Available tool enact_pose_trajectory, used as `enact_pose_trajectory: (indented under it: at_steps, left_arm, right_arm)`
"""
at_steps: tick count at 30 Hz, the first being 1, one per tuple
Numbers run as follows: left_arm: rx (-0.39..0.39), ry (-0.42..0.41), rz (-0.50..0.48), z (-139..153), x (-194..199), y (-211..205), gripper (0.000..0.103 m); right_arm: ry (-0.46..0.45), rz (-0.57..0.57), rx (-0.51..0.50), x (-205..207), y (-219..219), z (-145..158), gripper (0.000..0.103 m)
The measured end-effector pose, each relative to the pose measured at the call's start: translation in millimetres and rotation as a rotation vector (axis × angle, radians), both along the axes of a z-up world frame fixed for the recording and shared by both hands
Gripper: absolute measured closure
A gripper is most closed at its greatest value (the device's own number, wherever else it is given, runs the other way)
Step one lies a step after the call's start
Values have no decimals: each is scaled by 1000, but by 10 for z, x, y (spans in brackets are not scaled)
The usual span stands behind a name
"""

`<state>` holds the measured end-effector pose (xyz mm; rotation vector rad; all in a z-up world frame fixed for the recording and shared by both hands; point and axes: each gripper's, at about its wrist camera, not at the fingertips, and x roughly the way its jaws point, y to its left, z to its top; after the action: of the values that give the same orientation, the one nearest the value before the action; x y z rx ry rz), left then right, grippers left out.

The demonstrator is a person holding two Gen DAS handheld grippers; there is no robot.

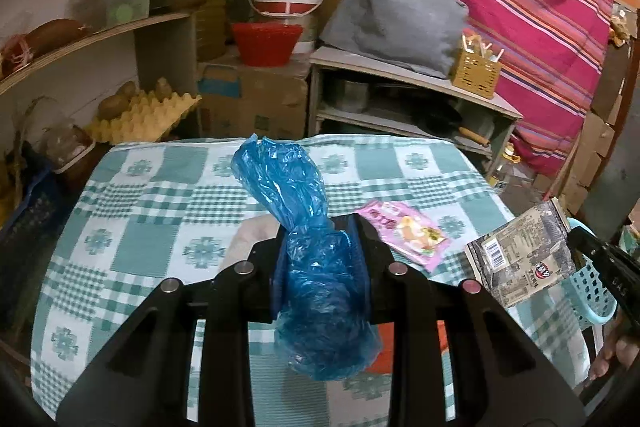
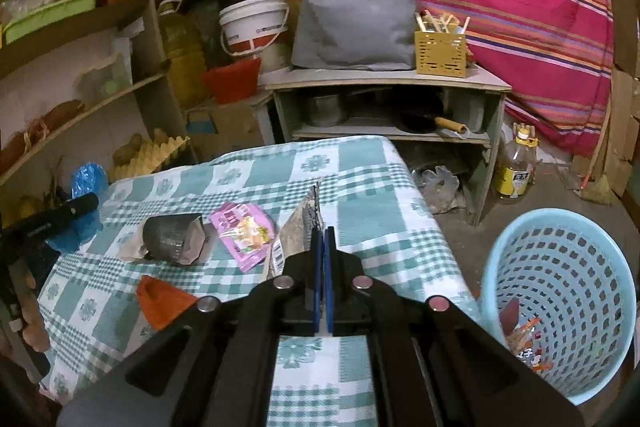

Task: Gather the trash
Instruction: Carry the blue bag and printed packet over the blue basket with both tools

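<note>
My left gripper is shut on a crumpled blue plastic bag, held above the green checked tablecloth. In the right wrist view that bag shows at the far left with the left gripper. My right gripper is shut on a flat grey and beige snack packet, seen edge-on; the left wrist view shows the packet face-on in the right gripper. A pink wrapper, a crumpled grey packet and an orange wrapper lie on the cloth.
A light-blue perforated basket stands on the floor right of the table, with a few wrappers inside. Behind the table are a low shelf unit, an oil bottle and an egg tray. A hand grips the left tool.
</note>
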<state>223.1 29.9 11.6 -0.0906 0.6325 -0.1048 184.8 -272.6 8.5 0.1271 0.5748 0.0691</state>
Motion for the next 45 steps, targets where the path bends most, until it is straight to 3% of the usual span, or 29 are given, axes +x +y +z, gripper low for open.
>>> enact_pose_trajectory:
  at_steps: [21, 34, 39, 45]
  left_arm:
    - [-13, 10, -165, -18, 0, -1238, 76]
    - [-11, 15, -355, -147, -71, -2533, 76]
    - [26, 11, -435, -238, -156, -3070, 76]
    - [-10, 24, -504, -280, -213, -3494, 76]
  right_arm:
    - [-45, -140, 88, -404, -980, 110, 102]
    - [-71, -341, 139, -882, -2083, 117, 102]
    - [-57, -399, 139, -1003, -2422, 51, 102]
    - [-56, -445, 166, -1083, -2691, 13, 102]
